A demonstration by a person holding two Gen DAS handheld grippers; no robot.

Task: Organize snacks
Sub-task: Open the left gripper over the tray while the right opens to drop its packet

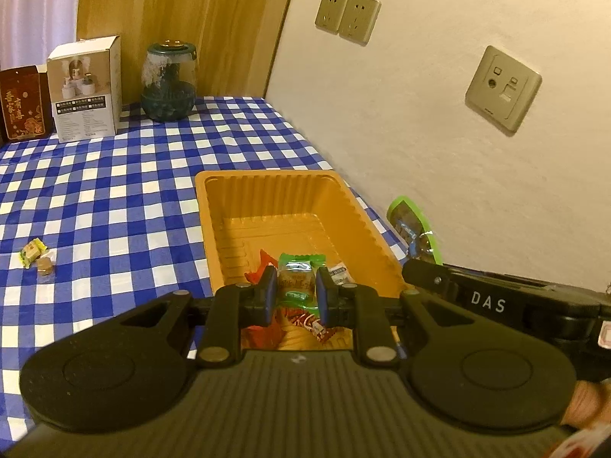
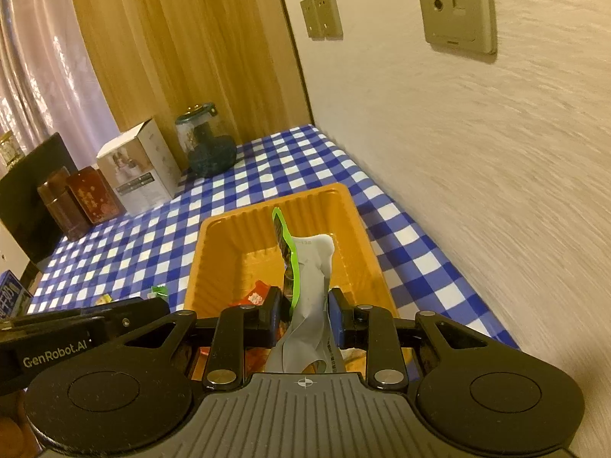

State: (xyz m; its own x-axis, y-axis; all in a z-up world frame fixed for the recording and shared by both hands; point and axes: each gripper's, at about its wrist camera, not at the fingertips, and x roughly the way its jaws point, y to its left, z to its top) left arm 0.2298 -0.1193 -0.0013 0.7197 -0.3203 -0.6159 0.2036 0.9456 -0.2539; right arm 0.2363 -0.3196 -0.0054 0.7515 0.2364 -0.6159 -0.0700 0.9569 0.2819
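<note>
An orange plastic tray [image 1: 214, 206] sits on the blue checked tablecloth by the wall; it also shows in the right wrist view [image 2: 214, 236]. My left gripper [image 1: 294, 292] is shut on a green-wrapped snack [image 1: 296, 273] over the tray's near end, above red-wrapped snacks [image 1: 263, 267] lying inside. My right gripper [image 2: 303, 307] is shut on a silver and green snack packet [image 2: 309, 278], held upright over the tray; the packet also shows in the left wrist view [image 1: 414, 229]. A small green candy [image 1: 32, 252] and a brown one [image 1: 45, 266] lie on the cloth at the left.
At the back of the table stand a dark glass jar [image 1: 170, 84], a white box [image 1: 86, 87] and a brown box [image 1: 23, 103]. The wall with sockets [image 1: 502, 87] runs along the table's right edge. A blue packet [image 2: 11, 297] lies at far left.
</note>
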